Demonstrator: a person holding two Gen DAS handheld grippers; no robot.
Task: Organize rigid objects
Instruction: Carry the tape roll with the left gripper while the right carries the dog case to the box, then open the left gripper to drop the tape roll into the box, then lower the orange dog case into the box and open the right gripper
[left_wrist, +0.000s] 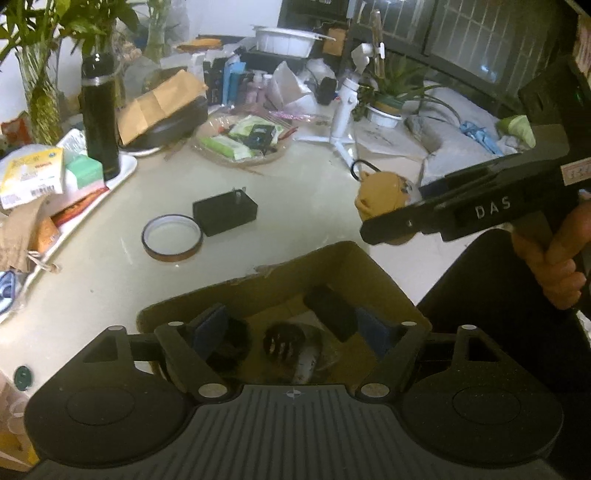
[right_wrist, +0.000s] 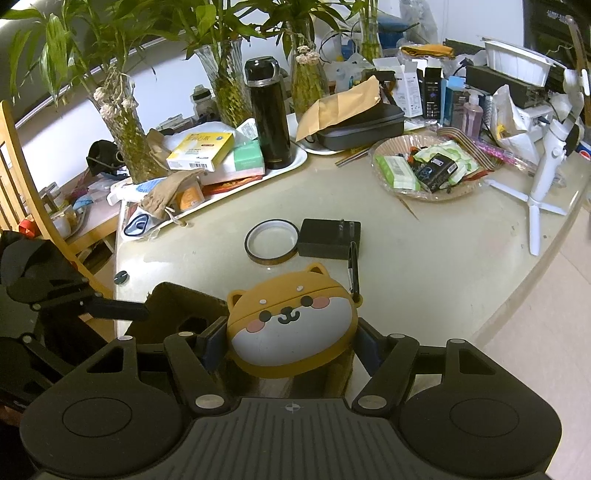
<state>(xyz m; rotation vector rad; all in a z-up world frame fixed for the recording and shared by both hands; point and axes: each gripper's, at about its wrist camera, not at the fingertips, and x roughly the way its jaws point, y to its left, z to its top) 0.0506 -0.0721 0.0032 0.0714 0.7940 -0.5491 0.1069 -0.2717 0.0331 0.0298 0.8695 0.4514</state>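
My left gripper (left_wrist: 291, 325) hangs open over an open cardboard box (left_wrist: 332, 258) at the near table edge. Dark objects lie in the box beneath it, one of them round (left_wrist: 284, 341) and one a black block (left_wrist: 330, 314); nothing is pinched between the pads. My right gripper (right_wrist: 291, 343) is shut on a yellow dog-face case (right_wrist: 291, 325) with a black carabiner, held above the table just right of the box (right_wrist: 177, 299). The left wrist view shows that case (left_wrist: 380, 195) too. A brown tape roll (left_wrist: 173, 256) and a black plug charger (left_wrist: 225, 214) lie side by side on the table beyond the box.
A black flask (left_wrist: 99, 122) stands on a white tray full of boxes at the left. A round basket of packets (left_wrist: 240, 142), a white tripod (left_wrist: 341, 110) and vases of plants crowd the back. A hand (left_wrist: 554, 266) grips the right tool's handle.
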